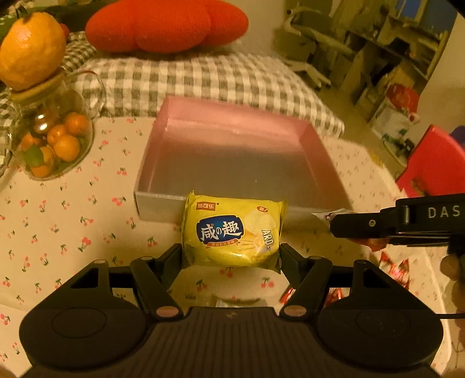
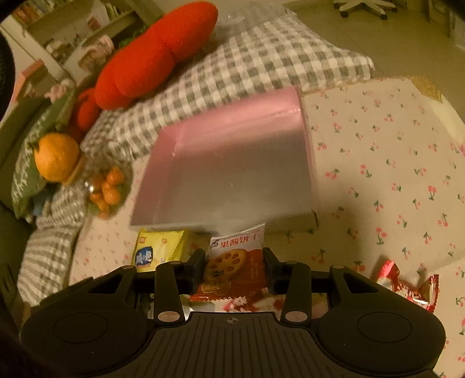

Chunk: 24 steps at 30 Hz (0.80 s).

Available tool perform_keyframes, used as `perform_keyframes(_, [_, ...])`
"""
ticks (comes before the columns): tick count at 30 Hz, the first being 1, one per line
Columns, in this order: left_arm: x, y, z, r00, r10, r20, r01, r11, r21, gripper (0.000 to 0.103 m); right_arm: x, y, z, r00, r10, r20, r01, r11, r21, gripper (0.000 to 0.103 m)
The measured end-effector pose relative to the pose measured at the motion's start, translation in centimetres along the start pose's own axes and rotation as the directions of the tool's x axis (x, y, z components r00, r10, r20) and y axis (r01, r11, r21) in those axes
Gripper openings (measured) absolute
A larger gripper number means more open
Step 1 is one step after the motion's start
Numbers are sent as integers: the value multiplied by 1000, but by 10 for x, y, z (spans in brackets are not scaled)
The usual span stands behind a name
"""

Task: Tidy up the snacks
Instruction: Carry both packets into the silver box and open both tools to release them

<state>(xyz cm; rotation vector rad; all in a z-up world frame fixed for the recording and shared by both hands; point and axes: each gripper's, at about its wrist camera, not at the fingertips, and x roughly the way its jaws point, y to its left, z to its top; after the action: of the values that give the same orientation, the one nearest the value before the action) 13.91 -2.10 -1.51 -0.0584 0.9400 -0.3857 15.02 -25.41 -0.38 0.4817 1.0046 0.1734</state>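
Observation:
My left gripper (image 1: 231,256) is shut on a yellow cracker packet (image 1: 232,229) and holds it just before the near wall of the pink box (image 1: 159,203), which is open and empty. My right gripper (image 2: 234,269) is shut on a red-and-white jam biscuit packet (image 2: 235,261), also just before the box's near wall (image 2: 162,225). The yellow packet shows to its left in the right wrist view (image 2: 158,250). The right gripper shows at the right edge of the left wrist view (image 1: 360,229).
A glass jar of small oranges (image 1: 49,139) with a big orange (image 1: 32,49) on its lid stands left of the box. Red candy wrappers (image 2: 407,285) lie on the cherry-print cloth (image 2: 392,162) at the right. A checked cushion (image 1: 203,81) and red pillow (image 1: 165,23) lie behind.

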Motion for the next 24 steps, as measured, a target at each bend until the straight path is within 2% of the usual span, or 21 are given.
perform_keyframes(7, [-7, 0, 17, 998, -10, 67, 14, 999, -51, 67, -3, -7, 15, 997, 37, 61, -41, 997, 60, 40])
perform_keyframes(15, [14, -5, 29, 985, 0, 171, 13, 997, -71, 67, 9, -17, 24, 990, 54, 130, -65, 994, 84, 41])
perform_keyframes(24, [36, -7, 26, 972, 109, 207, -106, 994, -23, 68, 27, -28, 25, 988, 26, 154, -38, 996, 81, 41])
